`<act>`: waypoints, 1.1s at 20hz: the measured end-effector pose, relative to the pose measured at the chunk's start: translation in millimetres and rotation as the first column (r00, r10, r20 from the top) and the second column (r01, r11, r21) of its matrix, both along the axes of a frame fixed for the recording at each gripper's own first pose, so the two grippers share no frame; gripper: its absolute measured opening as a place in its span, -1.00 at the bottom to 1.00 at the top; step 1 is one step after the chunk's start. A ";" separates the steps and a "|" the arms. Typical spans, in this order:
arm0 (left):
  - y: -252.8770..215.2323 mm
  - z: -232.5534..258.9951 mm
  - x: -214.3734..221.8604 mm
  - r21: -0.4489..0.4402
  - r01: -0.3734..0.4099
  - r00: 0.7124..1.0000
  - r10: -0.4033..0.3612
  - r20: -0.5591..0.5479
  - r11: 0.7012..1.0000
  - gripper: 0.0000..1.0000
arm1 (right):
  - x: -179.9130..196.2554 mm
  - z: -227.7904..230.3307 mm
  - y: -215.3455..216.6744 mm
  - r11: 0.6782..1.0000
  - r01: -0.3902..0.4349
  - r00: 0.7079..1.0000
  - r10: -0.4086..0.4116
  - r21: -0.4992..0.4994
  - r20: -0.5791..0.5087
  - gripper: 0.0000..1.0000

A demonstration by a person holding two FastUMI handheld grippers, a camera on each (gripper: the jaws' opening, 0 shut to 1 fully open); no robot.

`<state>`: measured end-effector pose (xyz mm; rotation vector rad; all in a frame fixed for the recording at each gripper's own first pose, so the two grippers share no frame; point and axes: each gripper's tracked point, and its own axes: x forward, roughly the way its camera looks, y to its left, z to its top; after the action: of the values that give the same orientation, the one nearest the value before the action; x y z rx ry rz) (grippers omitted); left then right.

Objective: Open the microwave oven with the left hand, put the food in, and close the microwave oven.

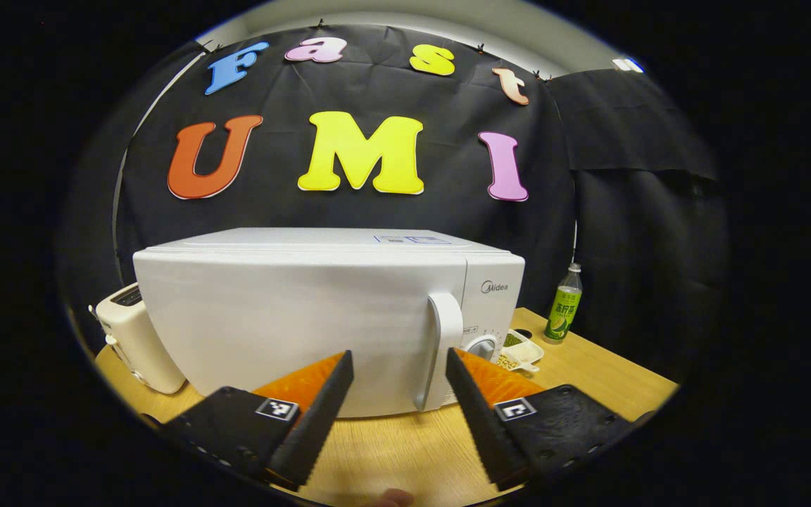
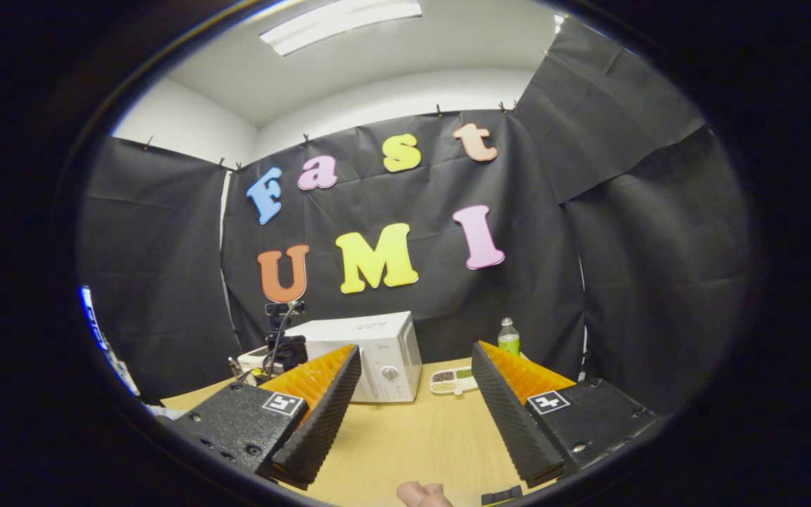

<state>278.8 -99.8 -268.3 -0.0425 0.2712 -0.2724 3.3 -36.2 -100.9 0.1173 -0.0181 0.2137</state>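
The left gripper (image 1: 398, 366) was up close to the microwave (image 1: 293, 317), fingers spread wide and holding nothing, and the door handle (image 1: 441, 348) stood just beyond them, nearer the right-hand finger (image 1: 479, 405) than the left-hand one (image 1: 321, 412). The door looked fully closed, so the opening step was not yet done.

Here was the danger as I judged it: the handle sat off-centre between the fingers, so a straight push forward could have bumped the right-hand finger against the handle's face instead of bracketing it, and the fingers might have clamped on air or on the door's flat panel. A pull with a half-caught handle could have slipped off, or dragged the whole microwave across the counter (image 1: 405, 458) toward the toaster (image 1: 134, 338) off beyond the left-hand finger.

The food tray (image 1: 522, 350) lay on the counter past the right-hand finger, just beside the microwave's control side, with a green bottle (image 1: 564, 306) farther out. They could have been knocked by a careless swing.

The right gripper (image 2: 416, 384) hung well back, also splayed and empty, pointed level across the counter with the microwave (image 2: 370, 355) far ahead between its fingers and the tray (image 2: 453, 380) nearer the right-hand finger. The left gripper was held level and square to the door.
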 end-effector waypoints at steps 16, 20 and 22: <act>78.4 169.5 -197.9 -0.053 -0.106 0.972 0.115 0.205 0.993 0.89 | -19.4 22.0 30.5 0.999 0.013 1.000 -0.013 -0.045 0.021 0.82; 111.9 178.4 -243.9 -0.050 -0.194 0.959 0.200 0.199 0.980 0.89 | -24.6 39.9 31.4 0.991 0.058 0.997 -0.051 -0.121 0.062 0.80; 124.3 184.0 -262.3 -0.060 -0.225 0.950 0.233 0.210 0.972 0.89 | -32.0 51.3 37.6 0.988 0.067 0.994 -0.055 -0.136 0.094 1.00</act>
<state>16.4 24.5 -84.3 -0.0780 0.0437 -0.0489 -28.7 1.4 -49.6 -0.0322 -0.0965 0.1582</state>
